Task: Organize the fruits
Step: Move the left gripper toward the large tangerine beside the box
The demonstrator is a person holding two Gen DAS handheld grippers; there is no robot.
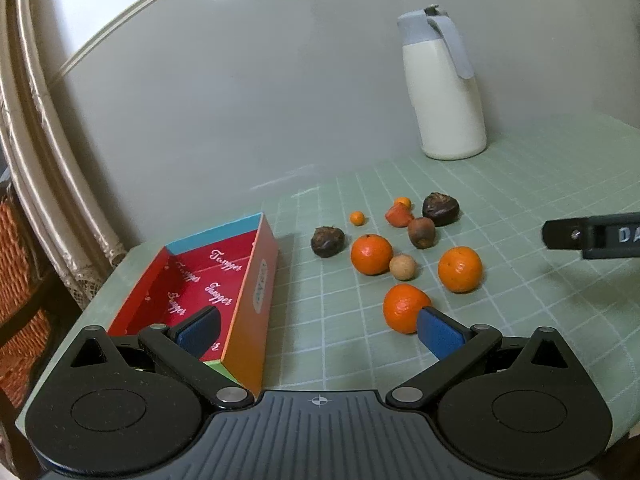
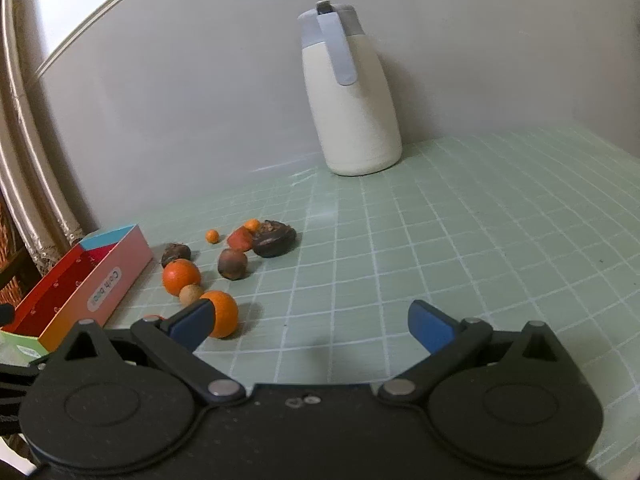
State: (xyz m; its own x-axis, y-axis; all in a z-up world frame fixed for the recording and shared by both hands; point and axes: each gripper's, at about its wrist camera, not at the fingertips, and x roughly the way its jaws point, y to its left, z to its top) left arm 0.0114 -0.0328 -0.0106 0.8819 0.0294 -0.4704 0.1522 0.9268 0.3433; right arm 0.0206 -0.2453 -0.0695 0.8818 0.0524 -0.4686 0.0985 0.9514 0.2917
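Loose fruit on a green gridded mat (image 1: 520,184), all lying to the right of an open red box (image 1: 208,284), none inside it. Three oranges: one (image 1: 371,254) nearest the box among them, one (image 1: 460,269) farther right, one (image 1: 405,307) in front of both. A small tan ball-shaped fruit (image 1: 403,267) sits between the first two oranges, touching or almost touching the first. A dark wrinkled fruit (image 1: 327,241) lies between the box and the first orange; a brown fruit (image 1: 421,232) and a larger dark wrinkled fruit (image 1: 441,209) lie behind the oranges. Two tiny orange fruits (image 1: 357,218) (image 1: 403,202) and a reddish piece (image 1: 398,215) lie farthest back. Behind the whole group, against the wall, a cream jug with a grey lid and handle (image 1: 444,92). Left gripper (image 1: 318,328): fingers spread wide, holding nothing, the left pad (image 1: 198,332) over the box's interior, the right pad (image 1: 440,336) overlapping the front orange in the picture; contact cannot be told. Right gripper (image 2: 312,324): fingers spread wide over bare mat, holding nothing. The left wrist view alone shows the box's printed red lining and the right gripper's black tip at the frame's right edge; the right wrist view alone shows the box's outer long side with an oval label, with the front orange almost hidden.
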